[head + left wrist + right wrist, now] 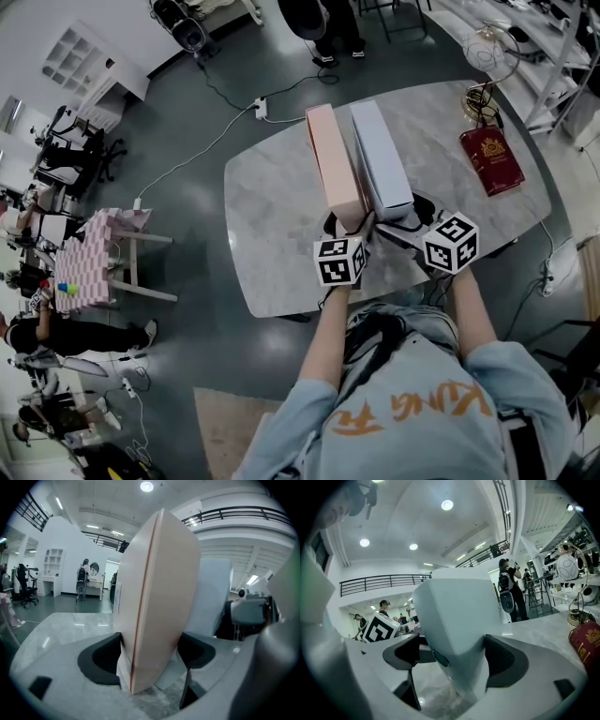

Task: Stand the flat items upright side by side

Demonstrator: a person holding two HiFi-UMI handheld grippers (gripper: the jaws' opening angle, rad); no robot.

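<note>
Both flat items are already up on edge. The pink box [337, 169] and the pale blue box [382, 159] stand mid-table [272, 216], running from the near edge toward the far edge. Their long faces are parallel and just beside each other; I cannot tell whether they touch or leave a hairline gap. A red book [491, 159] lies flat near the right edge, well apart from both and not in play.

The left hand-held gripper [345, 223] is at the near end of the pink box. Its own view shows the box filling the space between the jaws with both pads against its faces, so it is clamped on the pink box and steadying it.

The right hand-held gripper [412, 217] is at the near end of the pale blue box. Its jaws stand wide with the box end between them and a bit of slack on one side, so there is no real grip and the box stands on its own.

Judged step: the tail end of placement, in the release phase. The pale blue box looks let go and the pink box is not yet freed.

Next move as I judge it: open the left jaws without twisting. Then draw both grippers straight back toward the near edge, clear of the box ends.

The boxes are tall and narrow, so a sideways nudge from a jaw could tip one into the other.
</note>
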